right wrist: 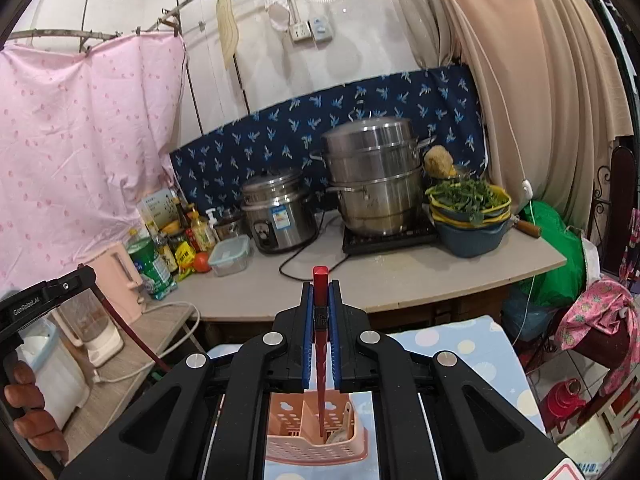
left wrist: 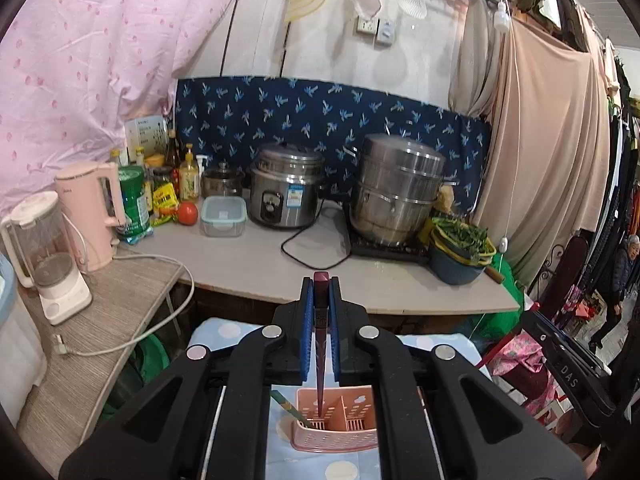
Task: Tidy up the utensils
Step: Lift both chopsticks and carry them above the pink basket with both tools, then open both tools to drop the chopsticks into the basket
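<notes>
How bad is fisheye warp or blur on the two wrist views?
Left wrist: strong barrel warp, counter edge bows, dark vignette corners; chopstick in the left gripper sharp. Right wrist: same warp, image tilted, curtain slightly overexposed; red chopstick and pink holder sharp.

Both wrist views face counter, sharing holder
</notes>
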`<state>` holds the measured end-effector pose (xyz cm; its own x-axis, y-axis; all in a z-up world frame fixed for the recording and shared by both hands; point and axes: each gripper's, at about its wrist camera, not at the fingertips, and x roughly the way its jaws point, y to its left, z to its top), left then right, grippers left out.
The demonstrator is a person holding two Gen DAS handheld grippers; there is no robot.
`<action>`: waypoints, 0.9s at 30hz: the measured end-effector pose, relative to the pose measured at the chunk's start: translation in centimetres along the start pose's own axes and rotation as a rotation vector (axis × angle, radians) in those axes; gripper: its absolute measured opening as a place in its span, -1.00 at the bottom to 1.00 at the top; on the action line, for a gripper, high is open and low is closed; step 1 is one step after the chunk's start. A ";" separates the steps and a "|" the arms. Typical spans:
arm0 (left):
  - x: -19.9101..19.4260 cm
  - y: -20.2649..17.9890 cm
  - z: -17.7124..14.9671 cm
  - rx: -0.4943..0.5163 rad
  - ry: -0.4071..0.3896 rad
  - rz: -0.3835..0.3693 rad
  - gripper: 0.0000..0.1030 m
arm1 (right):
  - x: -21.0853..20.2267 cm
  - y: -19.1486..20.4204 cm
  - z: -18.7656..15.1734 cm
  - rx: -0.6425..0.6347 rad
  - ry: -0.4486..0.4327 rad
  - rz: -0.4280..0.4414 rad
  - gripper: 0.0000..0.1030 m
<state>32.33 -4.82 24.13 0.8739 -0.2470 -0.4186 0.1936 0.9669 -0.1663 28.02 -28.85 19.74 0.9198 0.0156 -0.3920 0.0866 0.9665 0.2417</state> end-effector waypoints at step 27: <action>1.1 1.2 -6.8 0.022 0.088 0.045 -0.18 | -0.2 -2.0 -5.8 0.017 0.114 -0.007 -0.55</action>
<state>30.53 -4.41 17.40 0.8396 -0.2067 -0.5024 0.1654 0.9781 -0.1261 25.47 -29.29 14.14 0.8697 0.0386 -0.4921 0.1003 0.9623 0.2527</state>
